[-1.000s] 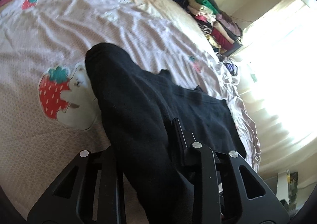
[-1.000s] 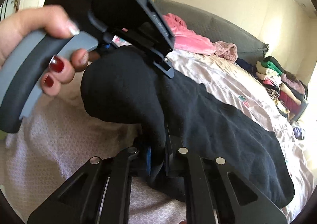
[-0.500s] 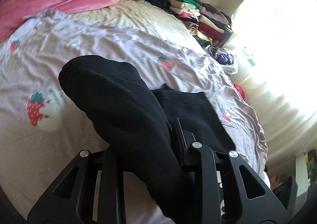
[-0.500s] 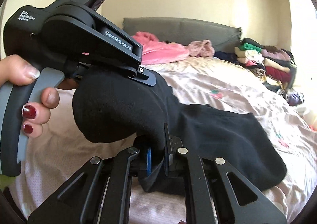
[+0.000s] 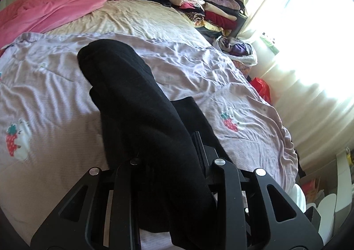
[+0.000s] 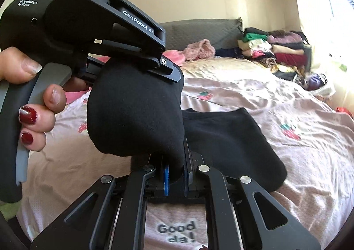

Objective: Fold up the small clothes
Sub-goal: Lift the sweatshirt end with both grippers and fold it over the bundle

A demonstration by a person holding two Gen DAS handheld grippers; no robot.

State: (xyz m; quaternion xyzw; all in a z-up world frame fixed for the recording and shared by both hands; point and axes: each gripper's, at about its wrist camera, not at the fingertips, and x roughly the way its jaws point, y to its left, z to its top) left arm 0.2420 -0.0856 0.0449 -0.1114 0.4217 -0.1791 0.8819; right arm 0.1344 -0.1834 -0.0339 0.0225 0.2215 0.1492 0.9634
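On the bedspread (image 6: 298, 161) lies the garment (image 6: 221, 137), its near end raised off it between the left gripper (image 6: 141, 77) above and the right gripper (image 6: 177, 174) below. Behind the garment, a stack of folded clothes (image 6: 274, 48) sits right of the headboard (image 6: 199, 31).

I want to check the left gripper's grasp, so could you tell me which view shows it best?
The right wrist view: it shows the whole left gripper from the side, shut on the black garment. The left wrist view shows only its own fingers, largely draped by the cloth.
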